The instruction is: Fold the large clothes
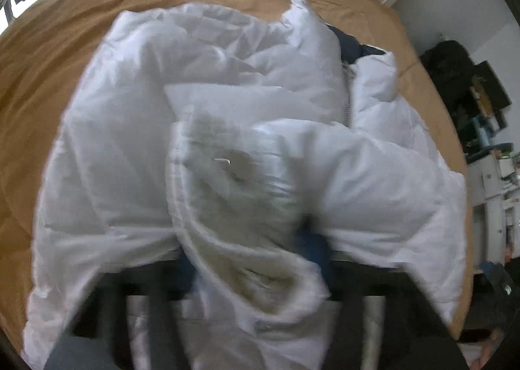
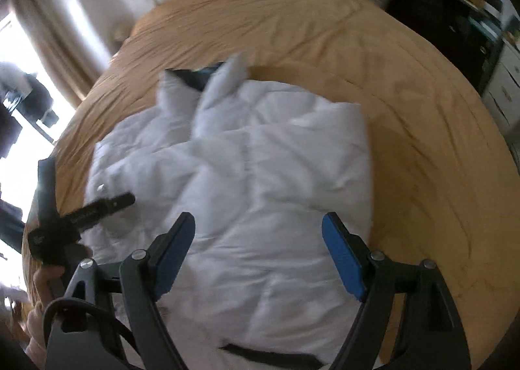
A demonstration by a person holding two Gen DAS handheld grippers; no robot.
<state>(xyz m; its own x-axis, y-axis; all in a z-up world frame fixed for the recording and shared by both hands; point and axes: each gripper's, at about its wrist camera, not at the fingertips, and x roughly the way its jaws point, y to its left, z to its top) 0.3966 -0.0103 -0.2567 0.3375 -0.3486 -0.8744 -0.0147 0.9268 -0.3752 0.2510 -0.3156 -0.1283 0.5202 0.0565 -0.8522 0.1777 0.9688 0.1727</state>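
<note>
**Sleeve fold on the bed**

Left gripper point(image 1: 253, 233) pinches a fold of the white quilted puffer jacket point(image 2: 247, 175); right gripper point(image 2: 258, 253) hangs wide open, empty. Lay the sleeve flat across the jacket, spread on the tan bedspread point(image 2: 406, 110).

A white quilted puffer jacket point(image 2: 260, 175) lies crumpled on a tan bedspread point(image 2: 406, 142), front up. Its collar points stand up at the far end, showing dark blue lining. One puffy sleeve is folded across the body, cuff bunched.
</note>
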